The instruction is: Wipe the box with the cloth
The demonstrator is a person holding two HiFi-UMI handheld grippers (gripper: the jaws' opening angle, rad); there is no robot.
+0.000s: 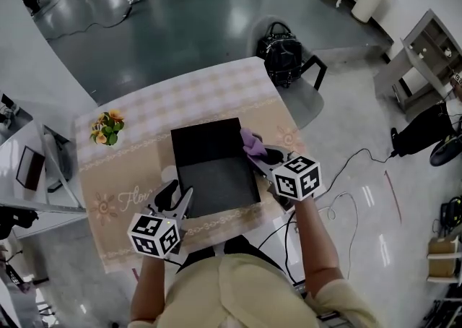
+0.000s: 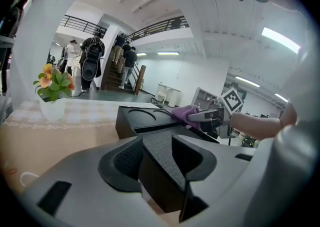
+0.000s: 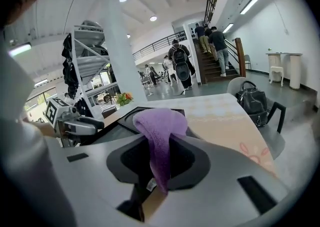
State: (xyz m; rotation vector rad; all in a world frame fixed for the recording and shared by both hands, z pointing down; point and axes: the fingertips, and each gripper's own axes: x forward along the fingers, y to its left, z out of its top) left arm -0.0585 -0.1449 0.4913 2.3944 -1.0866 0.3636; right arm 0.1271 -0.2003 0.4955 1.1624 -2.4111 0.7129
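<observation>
Flat rectangular matte black box [image 1: 214,167] lies open at the middle of the tabletop, its near side close to the near edge. The table [image 1: 144,113] wears a pink-check cloth with a floral border.

Left gripper [image 1: 178,195] sits at the box's near-left corner. In the left gripper view its jaws straddle that corner, with the box wall [image 2: 160,168] filling the gap. The pads seem to press on it from both sides, though the contact itself is dark and hard to read.

Right gripper [image 1: 263,160] is at the box's right rim, toward the far end. Its jaws pinch a fuzzy purple cloth [image 3: 159,131]. The cloth bunches out past the fingertips and rests on the rim [image 1: 251,142].

A small white pot of orange and yellow flowers [image 1: 107,128] stands near the far-left corner of the tabletop. A black handbag [image 1: 281,52] sits on a grey chair just beyond the far-right corner.

The person stands at the near edge, one arm to each gripper.
</observation>
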